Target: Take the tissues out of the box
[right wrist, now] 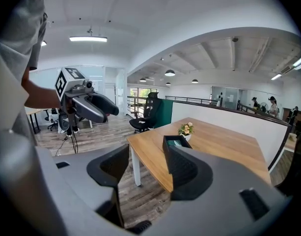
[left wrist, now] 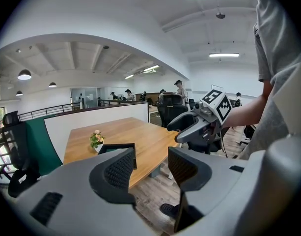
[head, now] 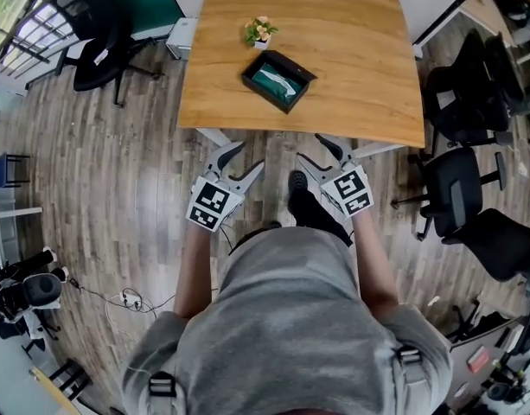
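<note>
A black open tissue box [head: 278, 79] with a pale tissue inside lies on the wooden table [head: 351, 76], near its front middle. It also shows in the left gripper view as the box [left wrist: 117, 148] and in the right gripper view as the box [right wrist: 176, 142]. Both grippers hang over the floor, short of the table's front edge. My left gripper [head: 245, 162] [left wrist: 151, 168] is open and empty. My right gripper [head: 318, 150] [right wrist: 149, 168] is open too, nothing between its jaws.
A small pot of flowers [head: 260, 31] stands just behind the box. Black office chairs [head: 459, 102] crowd the right side, another chair [head: 96, 33] is at the far left. The person's shoe [head: 297, 188] is on the wood floor below the grippers.
</note>
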The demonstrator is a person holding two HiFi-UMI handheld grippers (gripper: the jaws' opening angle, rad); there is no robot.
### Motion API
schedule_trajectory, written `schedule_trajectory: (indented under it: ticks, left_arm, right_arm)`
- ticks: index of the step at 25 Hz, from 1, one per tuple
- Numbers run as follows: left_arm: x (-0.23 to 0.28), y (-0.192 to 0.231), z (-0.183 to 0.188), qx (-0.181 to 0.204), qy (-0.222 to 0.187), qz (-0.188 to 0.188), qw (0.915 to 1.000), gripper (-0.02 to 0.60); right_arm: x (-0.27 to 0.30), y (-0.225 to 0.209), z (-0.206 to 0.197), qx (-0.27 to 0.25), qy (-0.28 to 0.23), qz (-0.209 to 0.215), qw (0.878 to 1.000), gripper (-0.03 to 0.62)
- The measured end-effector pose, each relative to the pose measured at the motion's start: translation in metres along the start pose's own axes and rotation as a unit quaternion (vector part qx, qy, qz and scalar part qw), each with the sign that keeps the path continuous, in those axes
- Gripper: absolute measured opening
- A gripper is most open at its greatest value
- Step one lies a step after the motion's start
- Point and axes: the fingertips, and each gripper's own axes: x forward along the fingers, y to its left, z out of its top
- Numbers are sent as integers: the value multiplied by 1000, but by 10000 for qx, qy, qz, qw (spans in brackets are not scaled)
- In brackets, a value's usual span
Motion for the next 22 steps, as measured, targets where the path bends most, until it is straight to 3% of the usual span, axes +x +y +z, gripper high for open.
schedule_trajectory:
  ticks: [22]
  left_arm:
    - [83, 63, 29, -329, 274, 822, 9957, 235]
  right_arm:
    - [82, -97, 4, -237, 67, 1066, 9940, 249]
